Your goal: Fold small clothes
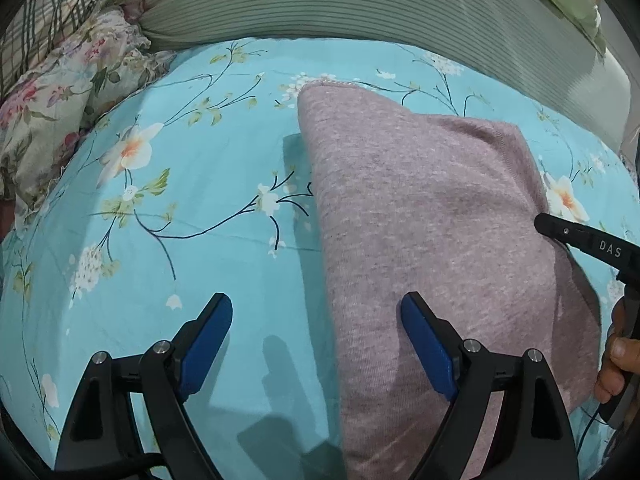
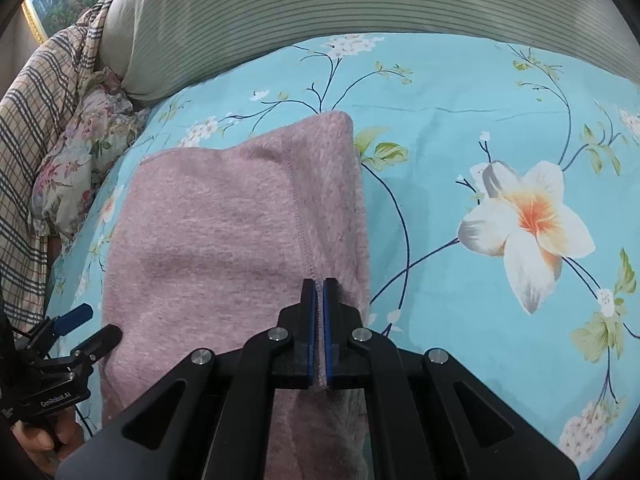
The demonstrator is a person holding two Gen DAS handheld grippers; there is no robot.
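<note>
We are pinching the pink garment (image 2: 224,220) on the bed (image 2: 460,120)
Our right hand-held gripper (image 2: 319,286) is clamping its seam; our left hand-held gripper (image 1: 316,316) is hanging spread

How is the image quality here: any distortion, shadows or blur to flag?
Left wrist view: strong fisheye bending, dark corners, and the left gripper casts soft shadows on the turquoise sheet. Right wrist view: same bending, even light, no glare; the pink garment and right gripper are sharp.
</note>
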